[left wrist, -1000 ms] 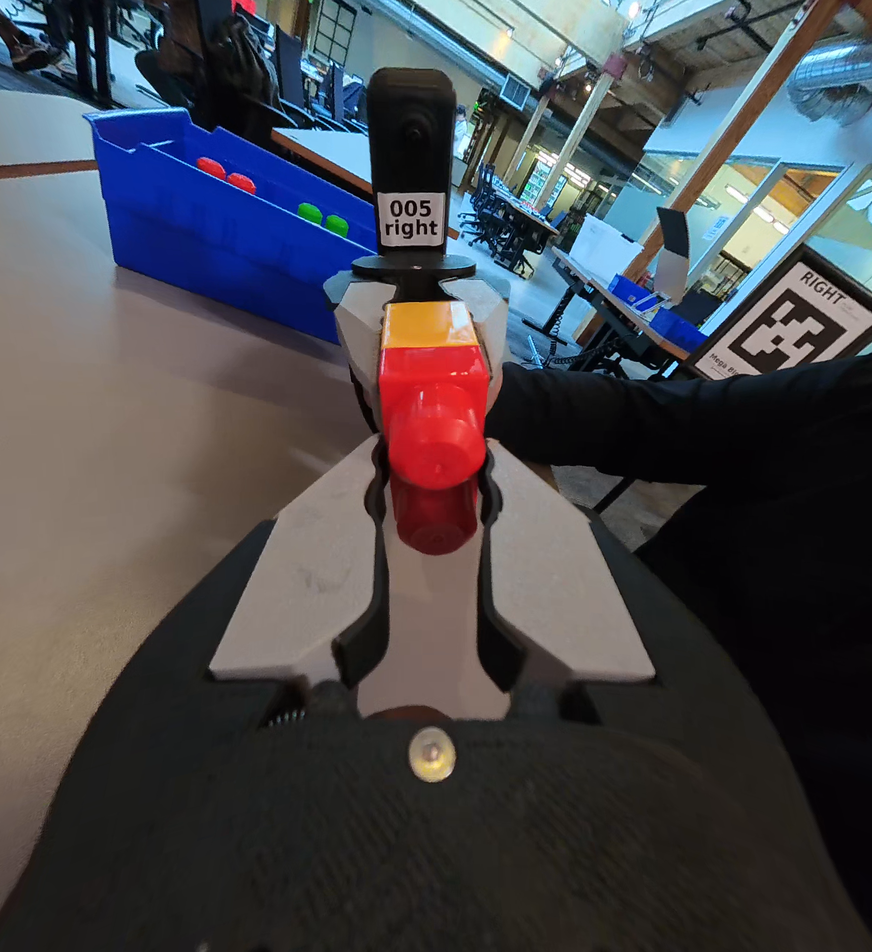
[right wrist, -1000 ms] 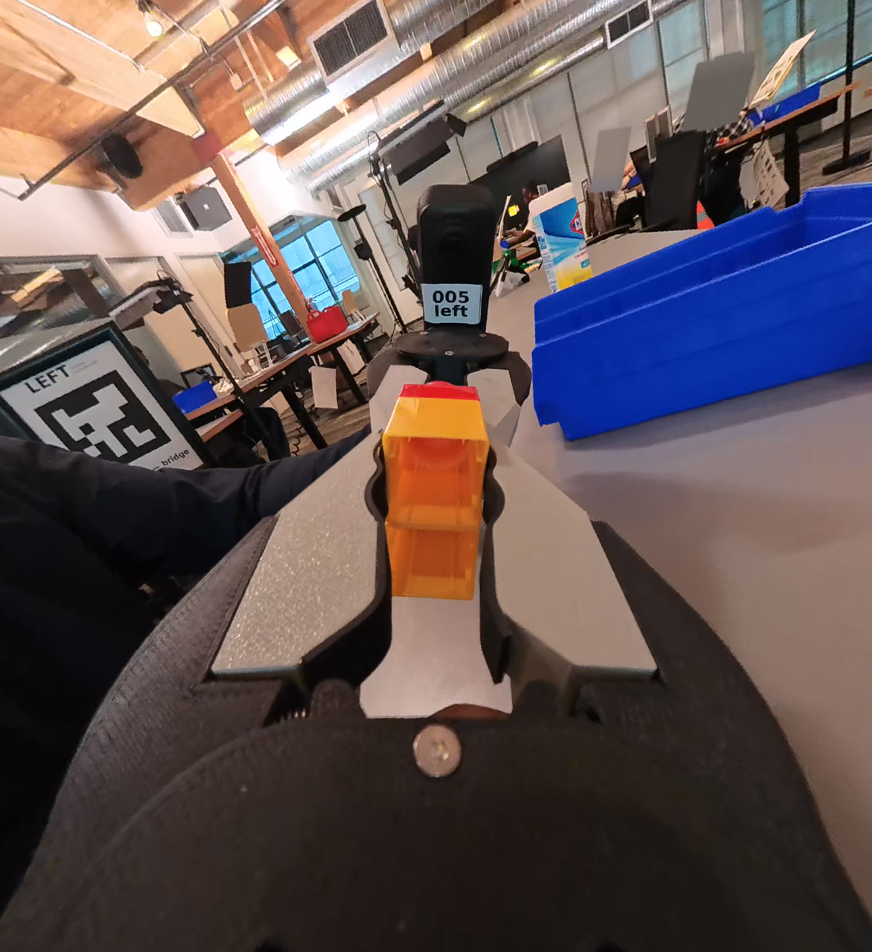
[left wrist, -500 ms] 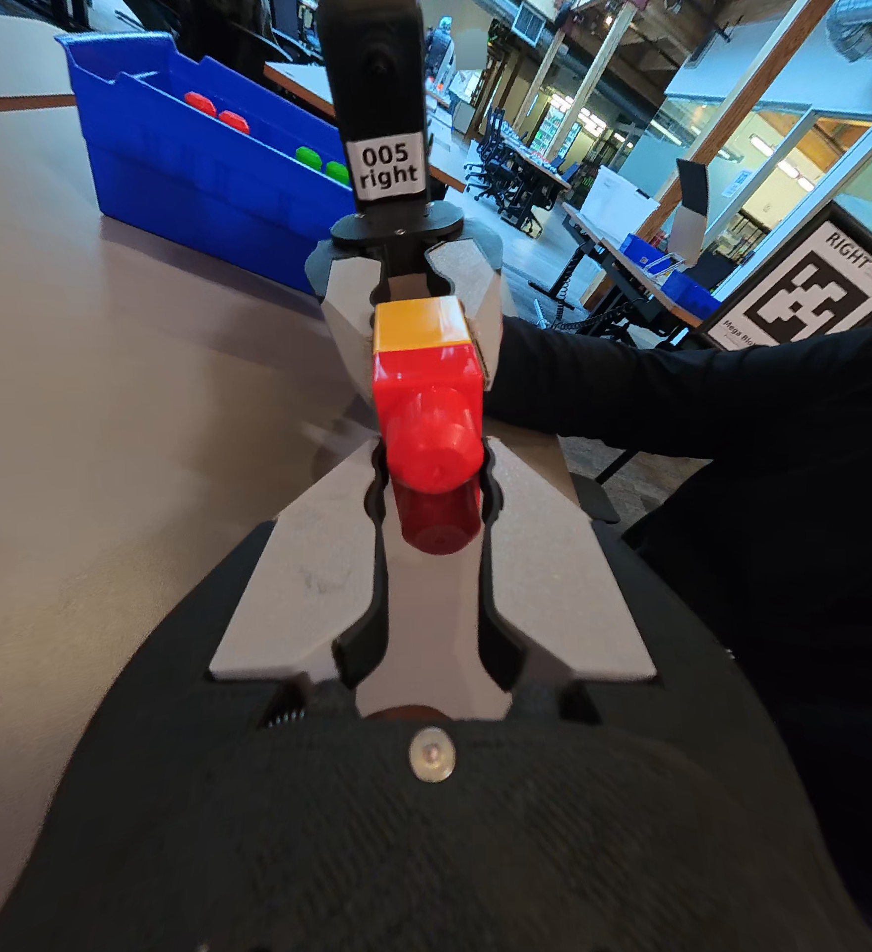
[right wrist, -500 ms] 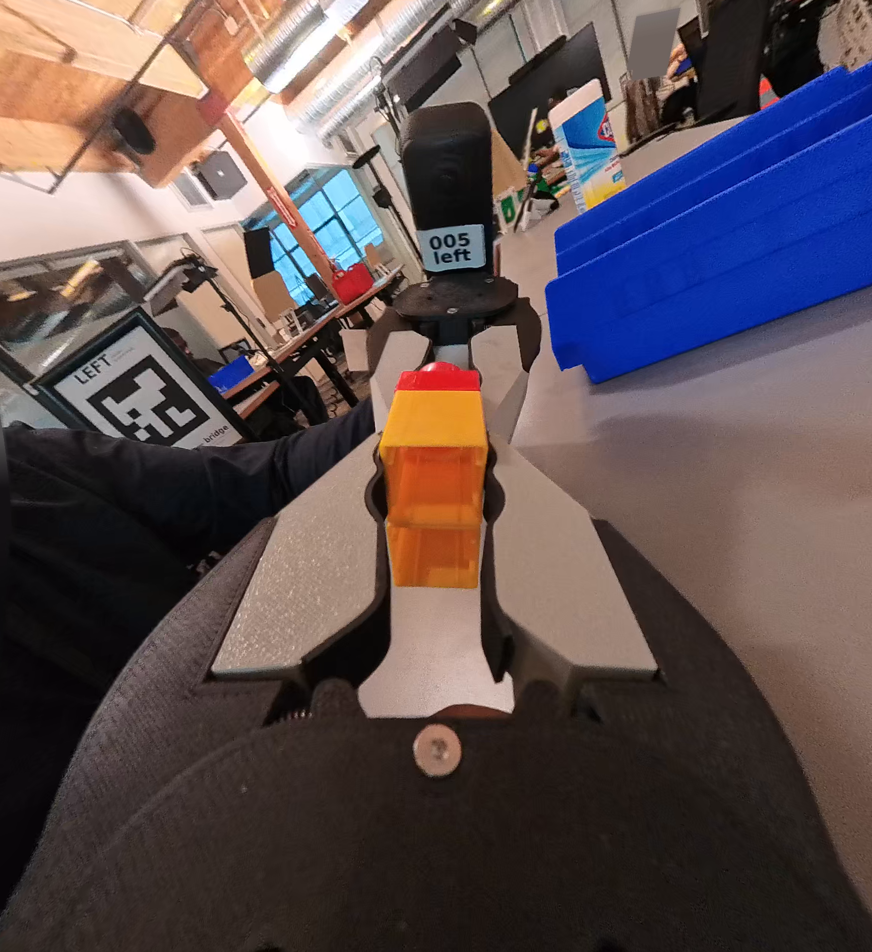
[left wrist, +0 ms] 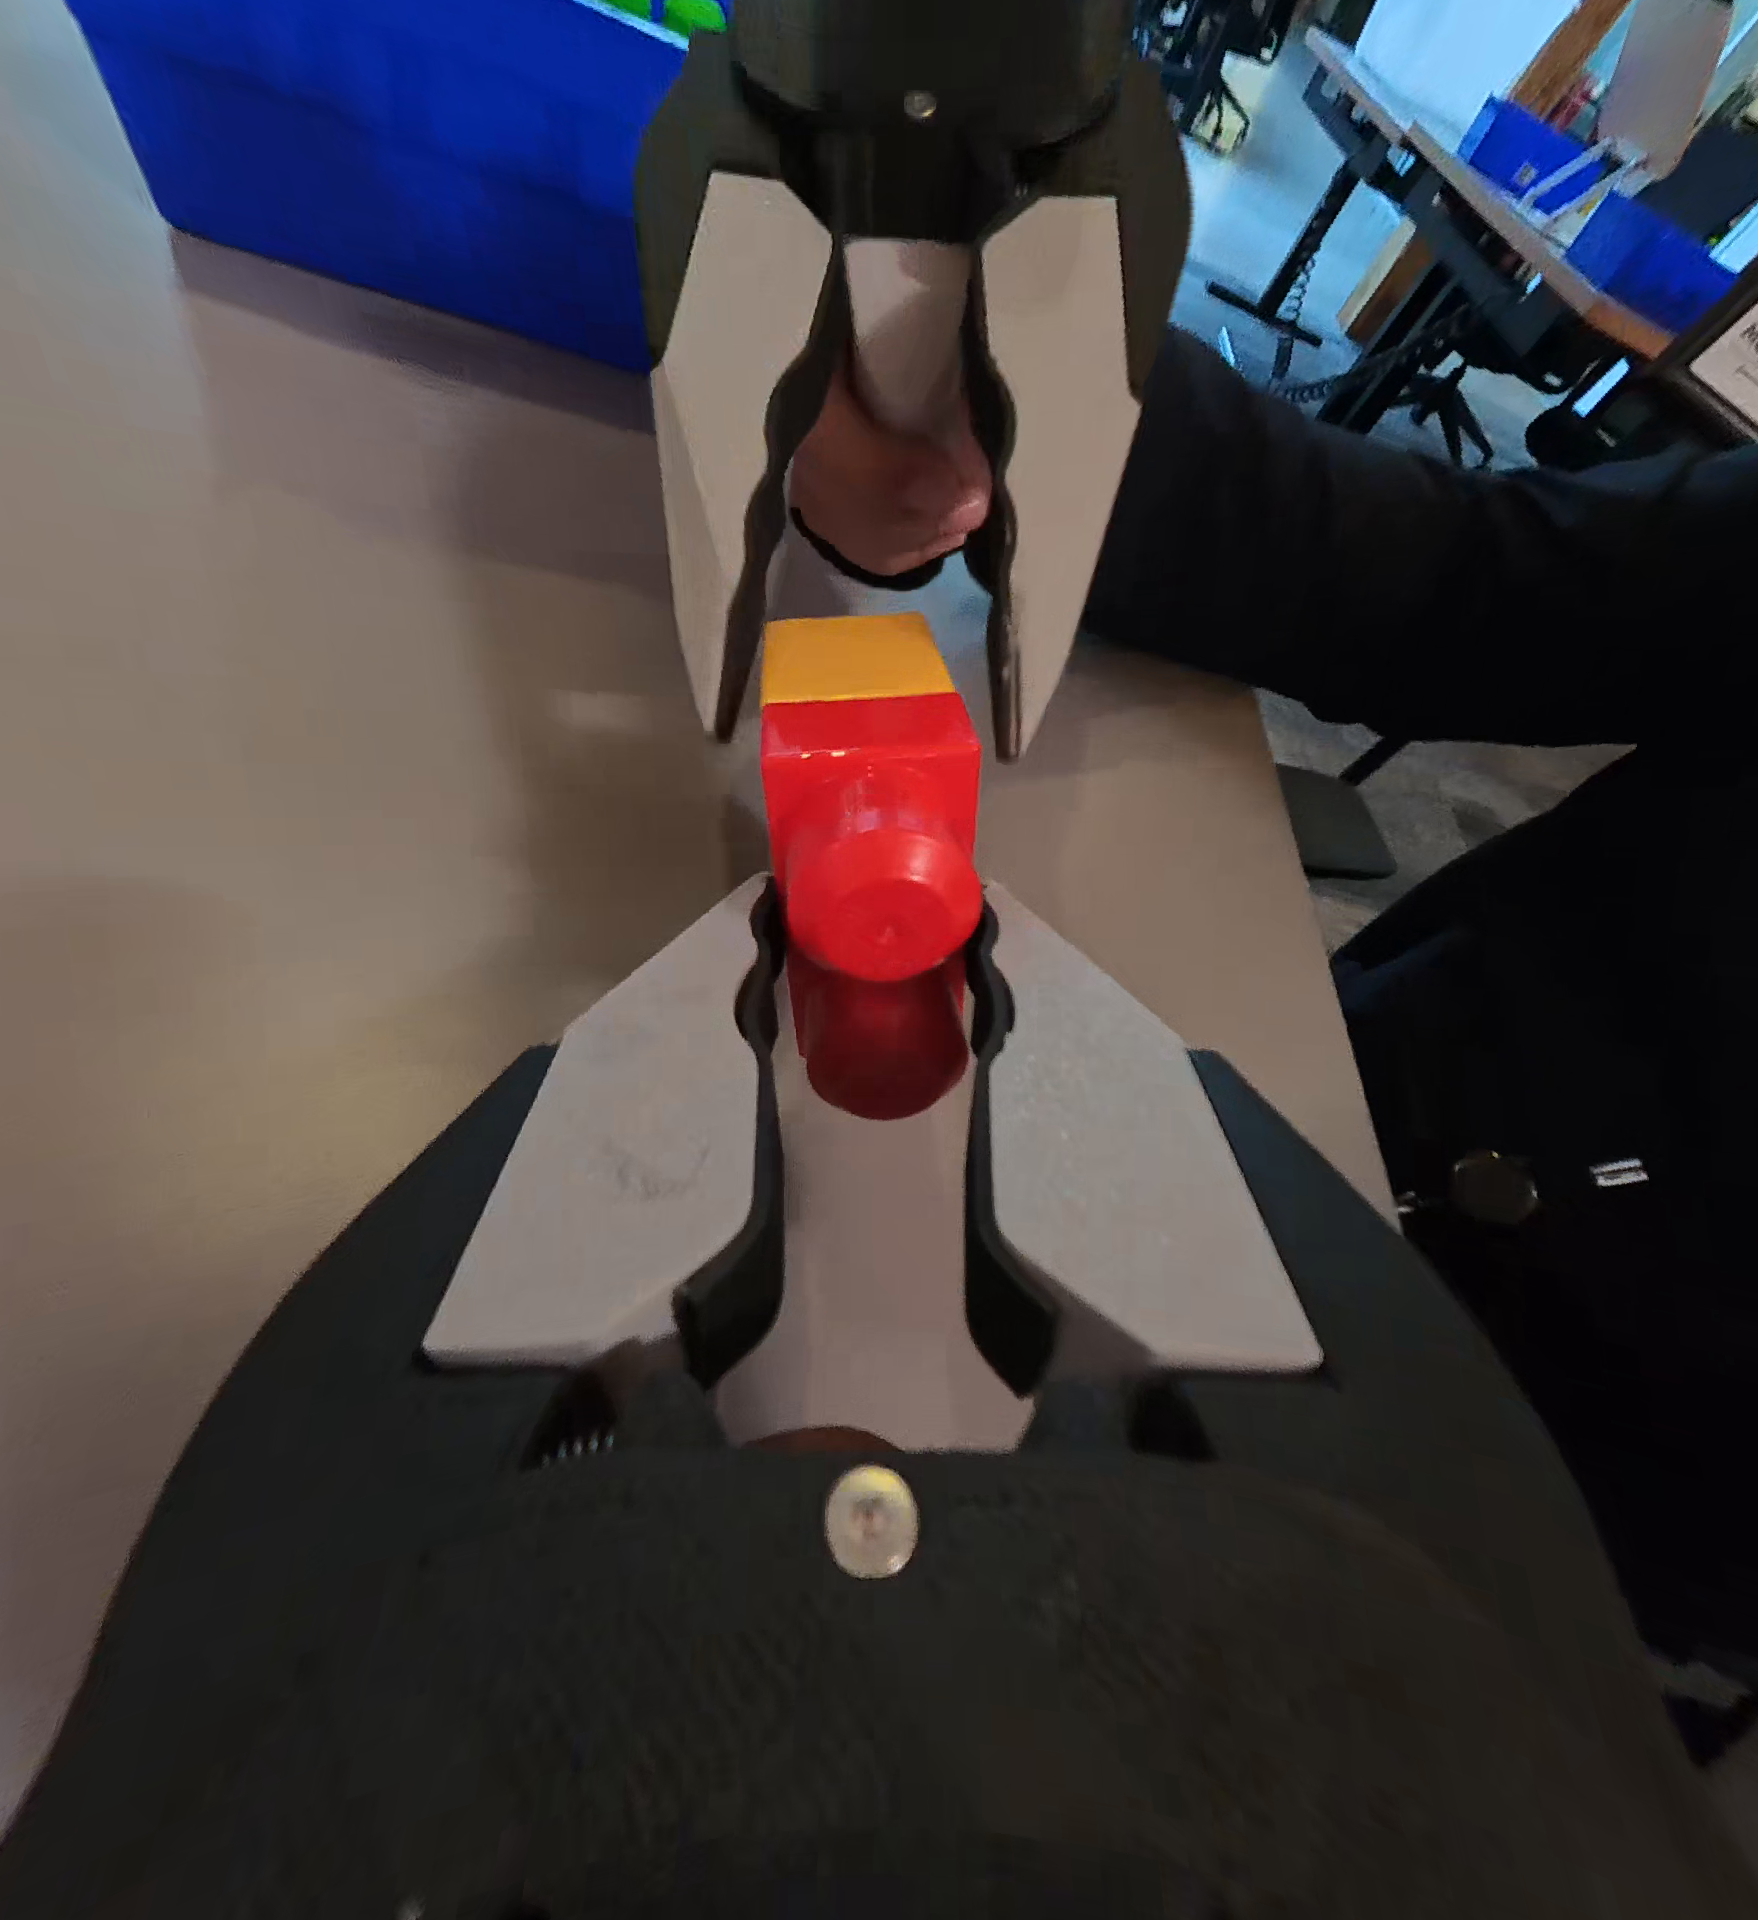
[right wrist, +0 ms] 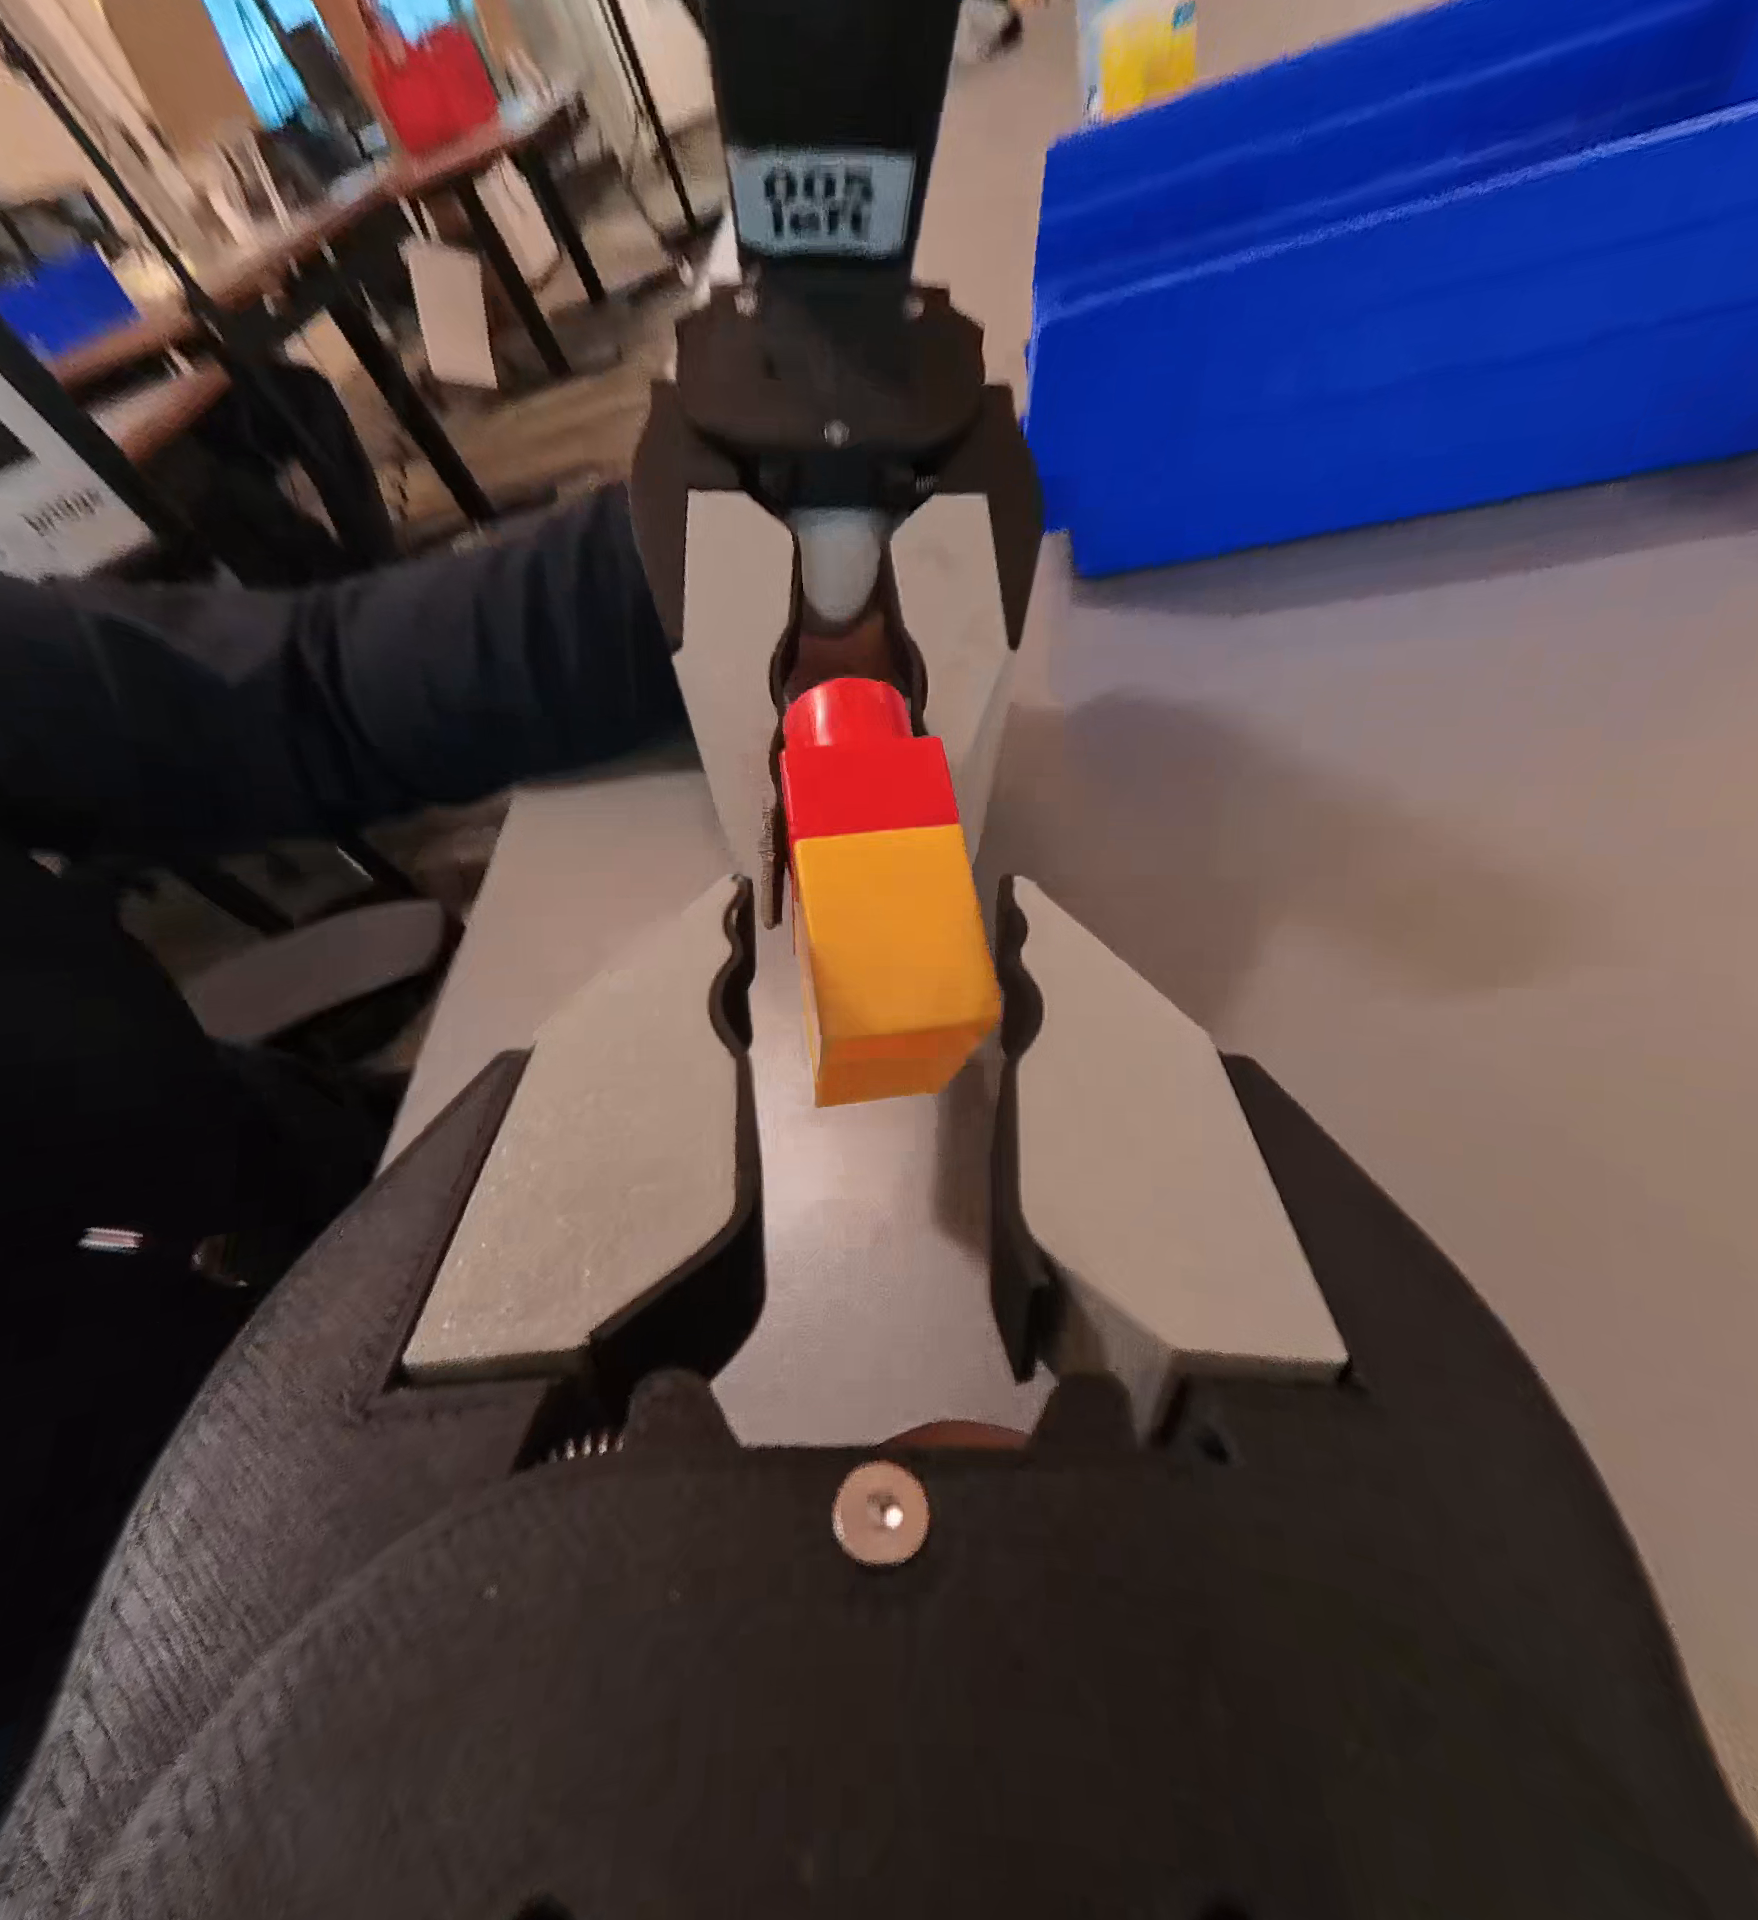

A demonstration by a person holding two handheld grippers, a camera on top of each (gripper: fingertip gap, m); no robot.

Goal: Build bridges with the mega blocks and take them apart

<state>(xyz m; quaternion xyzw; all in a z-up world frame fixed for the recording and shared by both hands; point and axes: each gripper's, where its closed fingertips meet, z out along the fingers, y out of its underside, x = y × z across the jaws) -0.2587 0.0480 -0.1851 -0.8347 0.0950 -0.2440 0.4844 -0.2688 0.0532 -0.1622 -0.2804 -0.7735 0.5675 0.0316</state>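
A red block (left wrist: 870, 821) and a yellow block (left wrist: 854, 660) are joined end to end and held in the air over the grey table (left wrist: 231, 623). My left gripper (left wrist: 870, 914) is shut on the red block at its stud end, with both pads pressed on it. My right gripper (right wrist: 875, 904) faces it and is open. The yellow block (right wrist: 890, 935) stands between its spread fingers, with a clear gap on the left side. The left wrist view shows the right gripper (left wrist: 864, 727) with both tips apart from the yellow block. The red block (right wrist: 864, 779) sits in the left gripper (right wrist: 864, 810).
A blue bin (left wrist: 387, 156) stands on the table behind the grippers; it also shows in the right wrist view (right wrist: 1426, 312). A person's dark sleeve (left wrist: 1426, 571) reaches in over the table's edge (left wrist: 1270, 748). Other desks stand in the room beyond. The tips of both grippers are at nearly the same place.
My right gripper was shut on the yellow block and has opened off it. The joined red and yellow blocks stay in my left gripper. Both grippers have tilted downward toward the table.
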